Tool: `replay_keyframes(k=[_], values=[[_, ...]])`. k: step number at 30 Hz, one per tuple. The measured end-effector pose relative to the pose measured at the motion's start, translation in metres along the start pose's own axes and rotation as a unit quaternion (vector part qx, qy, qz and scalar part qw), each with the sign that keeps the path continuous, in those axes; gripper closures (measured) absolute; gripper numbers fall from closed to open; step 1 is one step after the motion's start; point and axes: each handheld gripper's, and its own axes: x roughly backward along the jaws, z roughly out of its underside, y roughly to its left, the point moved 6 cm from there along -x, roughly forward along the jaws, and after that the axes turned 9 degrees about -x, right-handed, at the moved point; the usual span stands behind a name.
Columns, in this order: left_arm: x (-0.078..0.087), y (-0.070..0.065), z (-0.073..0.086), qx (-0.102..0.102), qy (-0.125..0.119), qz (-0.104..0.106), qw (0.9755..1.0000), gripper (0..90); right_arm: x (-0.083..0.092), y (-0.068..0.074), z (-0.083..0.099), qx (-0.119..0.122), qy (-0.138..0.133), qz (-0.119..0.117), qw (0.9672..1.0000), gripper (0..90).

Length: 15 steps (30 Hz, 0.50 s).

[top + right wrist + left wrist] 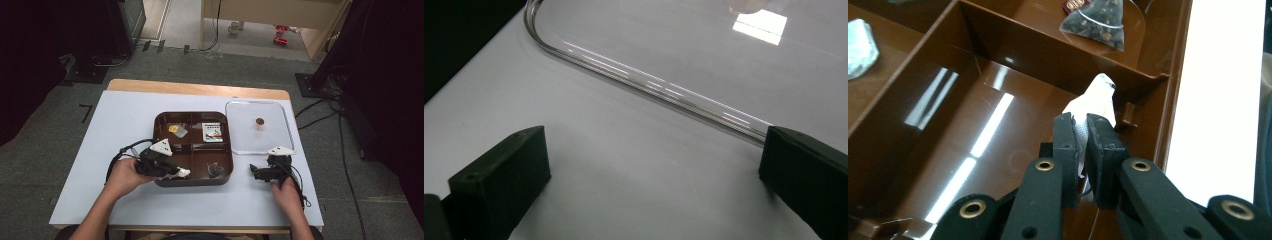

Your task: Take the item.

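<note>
So you're pinching the small white paper sachet [1095, 102] tight in your left gripper [1081, 145], low in the near-left compartment of the brown plastic tray [159, 120]; lift straight, clearing the divider.

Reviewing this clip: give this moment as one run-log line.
left gripper: shut on white packet, over brown tray near-left compartment | right gripper: open, resting beside clear lid | dark tea bag: neighbouring compartment

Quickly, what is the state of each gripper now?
Left gripper: closed on the white packet.
Right gripper: open, holding nothing.
</note>
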Motion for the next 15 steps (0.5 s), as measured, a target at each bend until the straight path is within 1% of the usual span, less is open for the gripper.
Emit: replay_keyframes(k=[2, 5, 8, 12, 15], values=[[0.002, 0.001, 0.0, 0.001, -0.004, -0.004, 1.0, 84.5, 0.0, 0.0, 0.0, 0.0, 0.0, 0.0, 1.0, 0.0], [0.006, 0.004, -0.001, 0.009, -0.011, -0.008, 0.9999, 84.6, 0.0, 0.0, 0.0, 0.0, 0.0, 0.0, 1.0, 0.0], [0.011, 0.007, 0.0, 0.011, -0.016, -0.014, 0.9997, 84.6, 0.0, 0.0, 0.0, 0.0, 0.0, 0.0, 1.0, 0.0], [0.016, 0.011, 0.001, 0.018, -0.03, -0.022, 0.9991, 84.5, 0.0, 0.0, 0.0, 0.0, 0.0, 0.0, 1.0, 0.0], [0.021, 0.015, 0.002, 0.028, -0.039, -0.028, 0.9984, 84.6, 0.0, 0.0, 0.0, 0.0, 0.0, 0.0, 1.0, 0.0]])
